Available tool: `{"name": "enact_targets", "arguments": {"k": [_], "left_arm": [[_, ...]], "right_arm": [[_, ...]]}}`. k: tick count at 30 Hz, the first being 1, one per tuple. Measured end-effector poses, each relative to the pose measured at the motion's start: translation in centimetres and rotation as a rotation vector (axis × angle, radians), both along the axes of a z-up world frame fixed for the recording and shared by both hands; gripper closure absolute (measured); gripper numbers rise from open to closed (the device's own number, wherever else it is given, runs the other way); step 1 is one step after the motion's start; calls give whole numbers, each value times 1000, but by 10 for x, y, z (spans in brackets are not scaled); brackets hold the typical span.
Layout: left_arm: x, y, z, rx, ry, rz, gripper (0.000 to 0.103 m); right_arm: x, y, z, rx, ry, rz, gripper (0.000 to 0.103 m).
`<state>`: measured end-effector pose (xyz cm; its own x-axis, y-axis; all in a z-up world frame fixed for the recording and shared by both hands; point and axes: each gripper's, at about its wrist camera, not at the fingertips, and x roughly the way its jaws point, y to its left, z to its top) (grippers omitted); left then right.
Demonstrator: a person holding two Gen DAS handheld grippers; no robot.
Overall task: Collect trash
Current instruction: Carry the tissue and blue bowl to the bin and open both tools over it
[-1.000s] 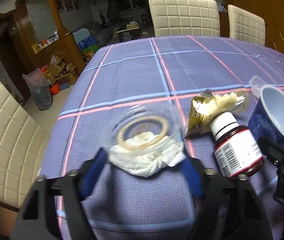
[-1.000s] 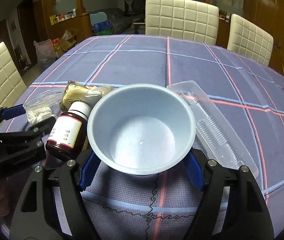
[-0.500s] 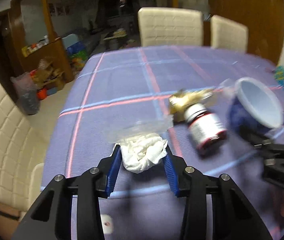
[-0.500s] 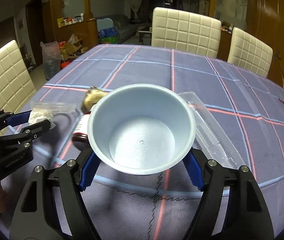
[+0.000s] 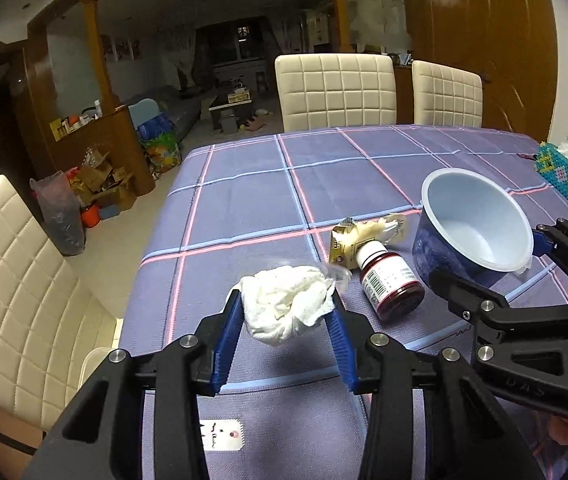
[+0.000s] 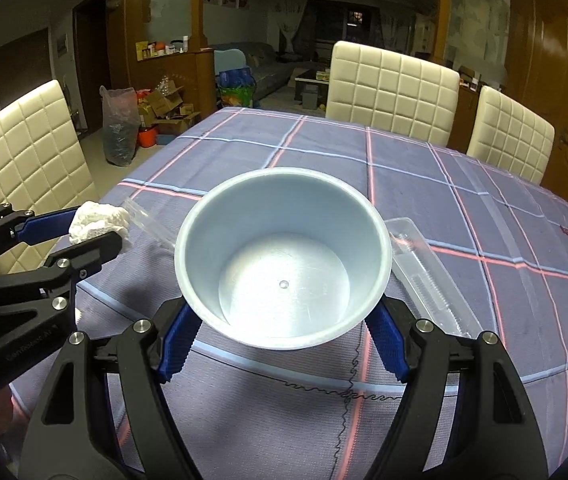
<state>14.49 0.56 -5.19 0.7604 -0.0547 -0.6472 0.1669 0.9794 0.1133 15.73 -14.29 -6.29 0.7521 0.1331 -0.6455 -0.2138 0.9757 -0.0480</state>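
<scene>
My left gripper (image 5: 284, 300) is shut on a clear plastic cup stuffed with white tissue (image 5: 285, 304) and holds it above the table's near left part; the tissue also shows in the right wrist view (image 6: 98, 220). My right gripper (image 6: 280, 320) is shut on a blue plastic bowl (image 6: 284, 264), empty inside and held above the table; it shows in the left wrist view (image 5: 475, 228) to the right. A brown medicine bottle (image 5: 387, 280) lies on its side beside a crumpled yellow wrapper (image 5: 363, 236). A clear plastic tray (image 6: 427, 276) lies right of the bowl.
The table has a blue checked cloth (image 5: 343, 172). White padded chairs stand at the far side (image 5: 335, 92) and at the left (image 5: 8, 300). A beaded tissue box (image 5: 563, 176) sits at the right edge. A trash bag (image 5: 58, 216) and boxes are on the floor to the left.
Both grippers have risen from the table with their loads. The left one has lifted the cup with tissue and pulled back; the bottle and wrapper stay on the cloth.
</scene>
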Motion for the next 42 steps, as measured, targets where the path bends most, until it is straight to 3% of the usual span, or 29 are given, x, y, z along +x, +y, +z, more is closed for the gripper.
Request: {"name": "enact_targets", "arguments": {"k": [21,42], "left_arm": [[-25,68,29,14,-87,140,62],[-57,203,14,-27,-80,413,62]], "right_arm": [[-13,76,31,-36,-53,153,28],[-24,207,22,-100,-37,358,28]]}}
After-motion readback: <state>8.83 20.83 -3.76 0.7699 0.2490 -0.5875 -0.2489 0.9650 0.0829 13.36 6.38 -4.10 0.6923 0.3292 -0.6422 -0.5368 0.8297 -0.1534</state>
